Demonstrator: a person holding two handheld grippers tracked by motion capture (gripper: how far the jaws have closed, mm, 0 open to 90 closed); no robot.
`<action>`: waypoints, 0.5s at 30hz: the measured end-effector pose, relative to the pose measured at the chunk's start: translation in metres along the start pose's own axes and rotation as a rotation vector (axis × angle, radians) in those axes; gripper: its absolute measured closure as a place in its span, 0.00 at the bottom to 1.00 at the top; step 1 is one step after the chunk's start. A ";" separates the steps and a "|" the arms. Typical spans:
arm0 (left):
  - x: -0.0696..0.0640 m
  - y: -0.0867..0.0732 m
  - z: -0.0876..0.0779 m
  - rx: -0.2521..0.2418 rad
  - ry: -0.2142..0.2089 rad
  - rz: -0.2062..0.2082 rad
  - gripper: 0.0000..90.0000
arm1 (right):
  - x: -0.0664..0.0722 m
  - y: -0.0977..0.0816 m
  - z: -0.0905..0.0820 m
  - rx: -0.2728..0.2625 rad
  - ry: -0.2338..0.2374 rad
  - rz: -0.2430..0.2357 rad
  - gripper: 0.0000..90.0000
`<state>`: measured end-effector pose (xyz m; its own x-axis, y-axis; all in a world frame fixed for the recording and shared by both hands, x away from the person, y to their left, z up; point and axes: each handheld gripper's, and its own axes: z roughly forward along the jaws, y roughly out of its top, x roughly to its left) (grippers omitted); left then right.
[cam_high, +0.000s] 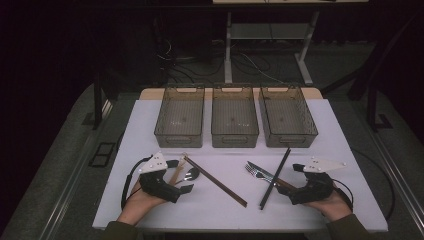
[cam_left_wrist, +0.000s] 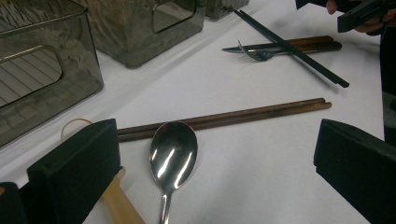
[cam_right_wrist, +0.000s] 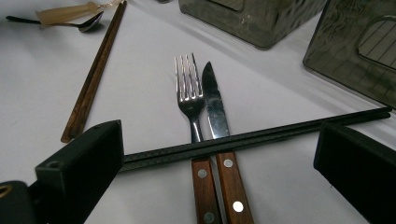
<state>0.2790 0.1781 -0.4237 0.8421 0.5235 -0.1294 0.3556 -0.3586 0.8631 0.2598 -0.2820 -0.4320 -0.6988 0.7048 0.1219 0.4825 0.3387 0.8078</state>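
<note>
Both tools stand wide open and hold nothing. My left gripper (cam_high: 172, 186) sits low over the spoon (cam_left_wrist: 173, 156), whose bowl lies between its jaws and touches the brown chopsticks (cam_left_wrist: 224, 119) just beyond. A pale wooden handle (cam_left_wrist: 119, 200) lies beside the spoon, partly under the left jaw. My right gripper (cam_high: 292, 185) faces the fork (cam_right_wrist: 189, 100) and knife (cam_right_wrist: 215, 105), which lie side by side with the black chopsticks (cam_right_wrist: 261, 135) resting across their necks. Three grey bins (cam_high: 235, 120) wait empty at the far side of the white table (cam_high: 225, 207).

Risks, as I judge them: closing on the spoon from here could catch the pale handle too, or nudge the brown chopsticks out of line. On the right, lifting the fork or knife first would tip the black chopsticks off and could roll them toward the table edge. They should be picked up first. The polished spoon could slip in the pads if gripped by its bowl.
</note>
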 end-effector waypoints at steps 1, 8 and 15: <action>0.000 0.000 0.000 -0.001 0.000 -0.001 0.00 | 0.000 0.000 -0.001 -0.001 -0.004 0.002 0.02; 0.000 -0.001 -0.001 -0.005 -0.001 -0.016 0.00 | -0.002 0.002 -0.002 -0.002 -0.001 0.012 0.02; -0.002 -0.003 -0.006 -0.009 0.004 -0.025 0.00 | -0.004 0.005 0.001 -0.004 0.008 0.023 0.02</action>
<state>0.2735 0.1824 -0.4236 0.8312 0.5357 -0.1489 0.3730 -0.3387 0.8638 0.2655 -0.2828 -0.4294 -0.6918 0.7073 0.1457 0.4965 0.3194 0.8071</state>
